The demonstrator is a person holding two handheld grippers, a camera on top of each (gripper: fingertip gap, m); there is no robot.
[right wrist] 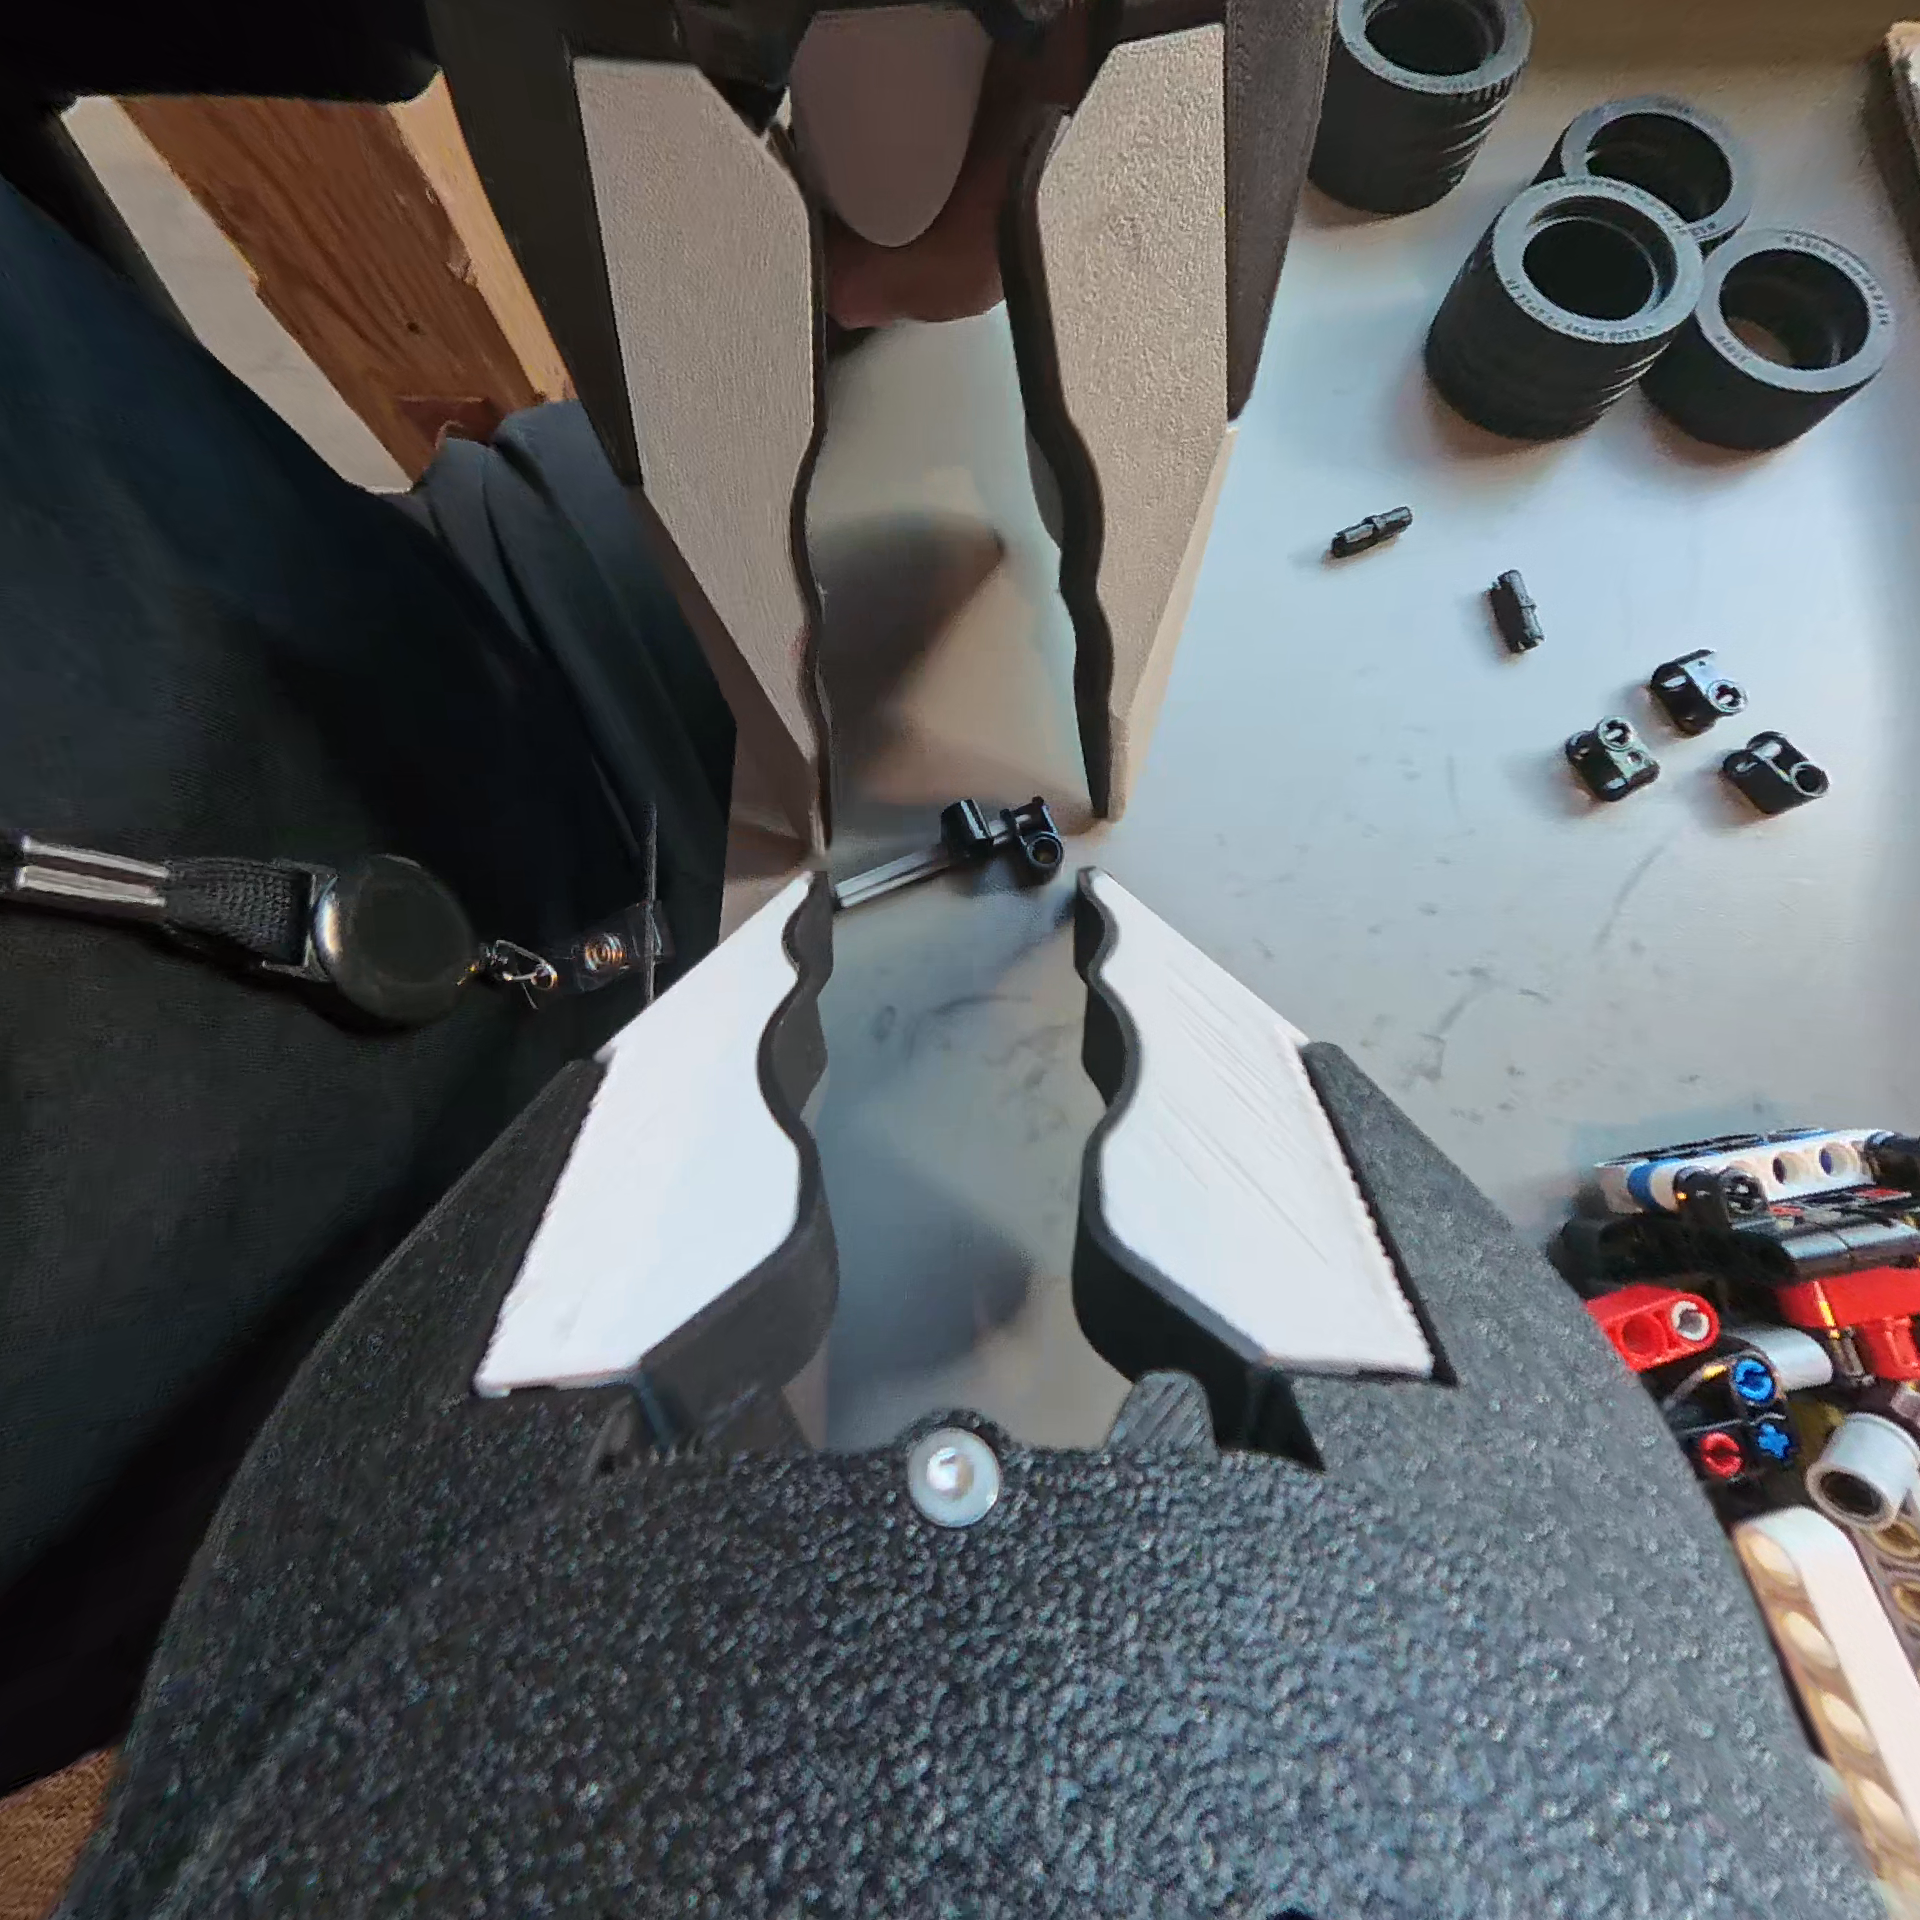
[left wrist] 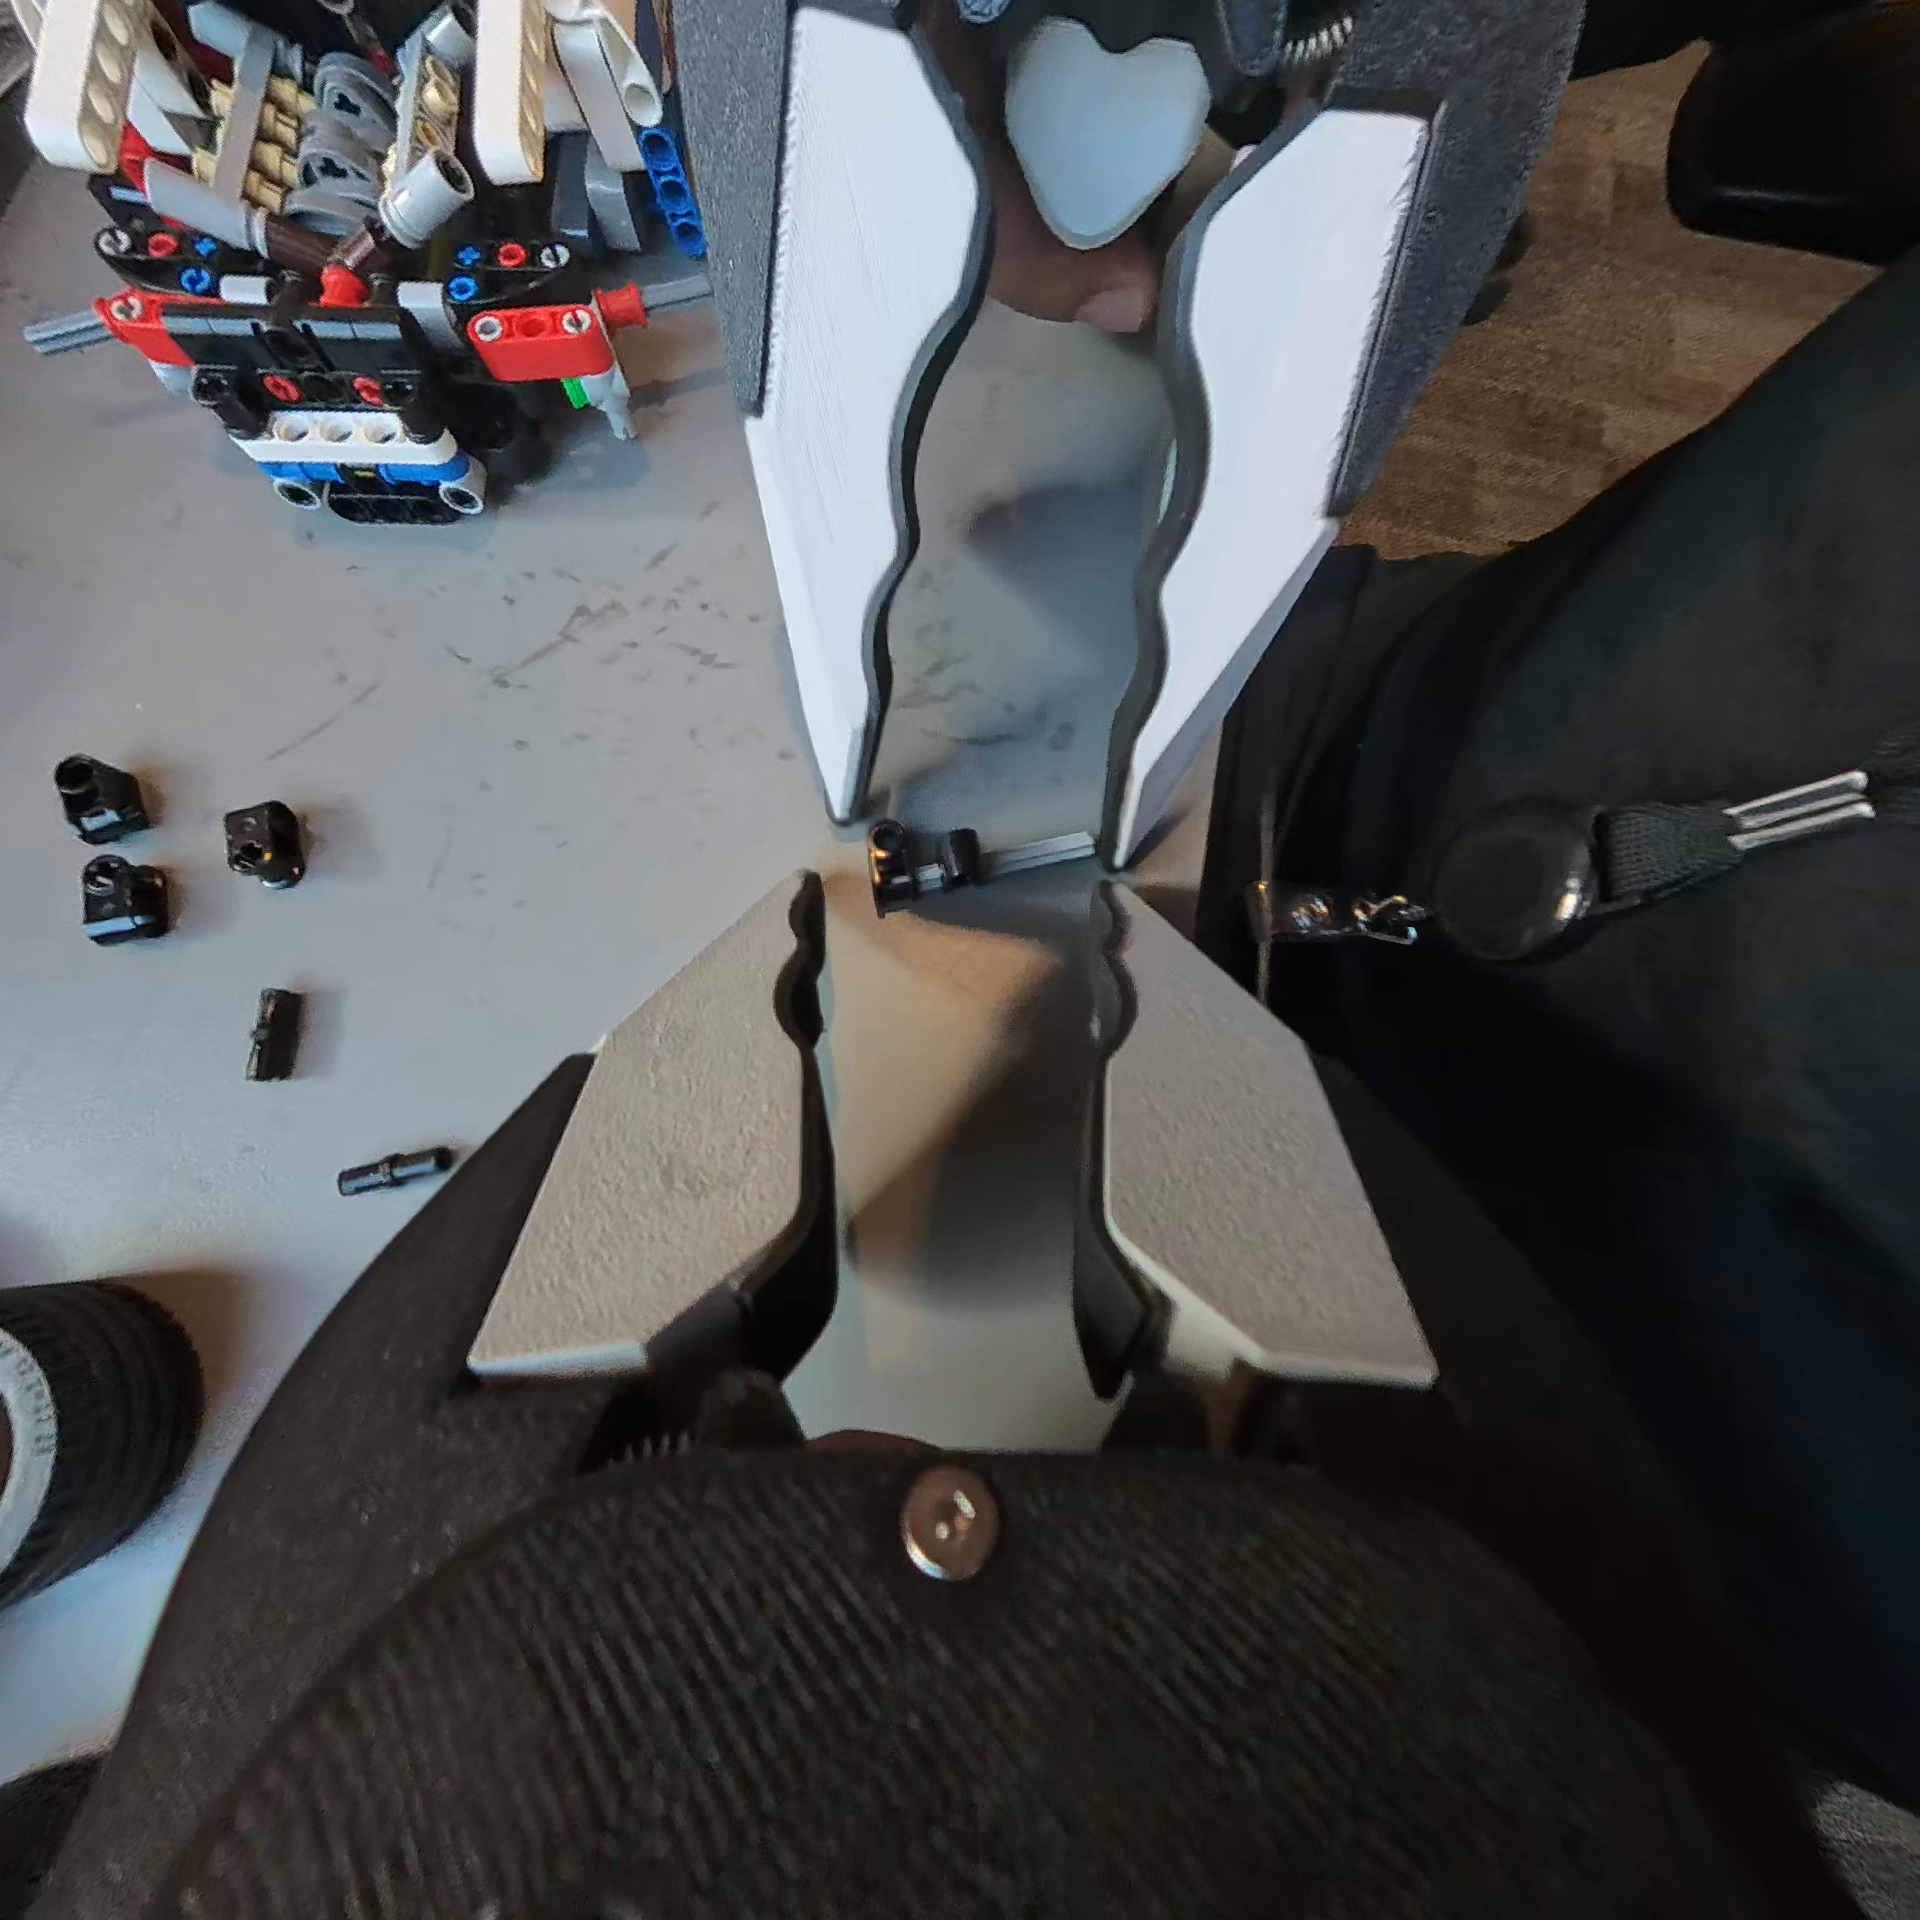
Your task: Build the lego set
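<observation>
Scene: two hand-held grippers meet tip to tip over a scuffed grey table (left wrist: 468, 644), a small lego piece between them.
Left gripper (left wrist: 961, 883): lower centre of the left wrist view, jaws spread wide, nothing clamped.
Right gripper (right wrist: 945, 883): lower centre of the right wrist view, jaws likewise wide apart; in the left view it comes down from the top of the frame.
Axle piece (left wrist: 977, 857): grey axle with a black connector (left wrist: 920, 862) on one end, lying in the gap betw. both sets of tips. Whether the axle's far end touches a fingertip is hard to say; the tips crowd it.
Lego build (left wrist: 343, 270): upper left of the left wrist view, a red, black, white and blue assembly, well apart from the grippers; seen again at lower right of the right view.
Loose parts: three black connectors (left wrist: 244, 847) and two black pins (left wrist: 275, 1034) at mid left of the left view.
Tyres (right wrist: 1590, 281): four black tyres grouped at upper right of the right wrist view.
Person: dark clothing (left wrist: 1662, 1039) at the frame's right, w/ a black badge reel (left wrist: 1507, 894) on a strap.
</observation>
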